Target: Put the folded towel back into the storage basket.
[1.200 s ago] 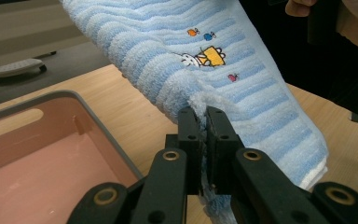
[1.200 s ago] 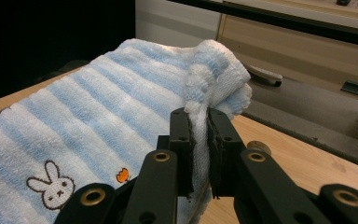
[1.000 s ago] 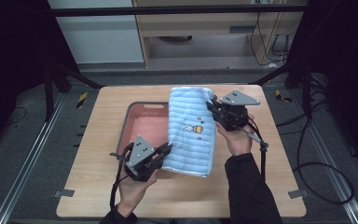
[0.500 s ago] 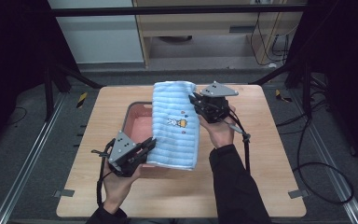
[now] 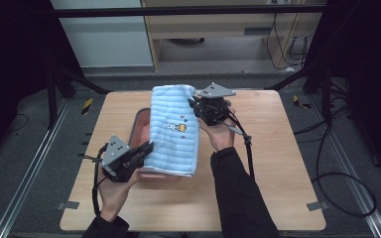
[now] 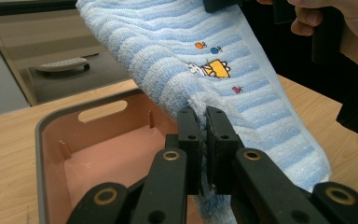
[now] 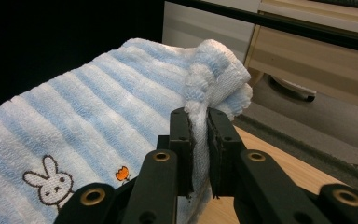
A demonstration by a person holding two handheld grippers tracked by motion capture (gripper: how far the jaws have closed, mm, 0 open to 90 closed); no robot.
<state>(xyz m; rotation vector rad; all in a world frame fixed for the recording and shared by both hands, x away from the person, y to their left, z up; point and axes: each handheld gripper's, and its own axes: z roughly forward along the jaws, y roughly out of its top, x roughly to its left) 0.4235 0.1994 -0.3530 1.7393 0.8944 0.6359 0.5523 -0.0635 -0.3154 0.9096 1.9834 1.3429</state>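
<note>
Half the pink bin (image 5: 140,130) hides under the towel (image 5: 174,130).

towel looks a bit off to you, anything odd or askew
Nothing damaged or spilled. The blue striped towel hangs folded and slanted over the pink bin, bunched at the corner in the right gripper; the left gripper pinches its lower edge.

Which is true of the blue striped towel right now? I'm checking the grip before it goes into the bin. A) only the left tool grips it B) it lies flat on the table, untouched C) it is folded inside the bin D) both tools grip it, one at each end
D: the left tool and the right tool each pinch an edge of the towel, which is held over the pink bin.
</note>
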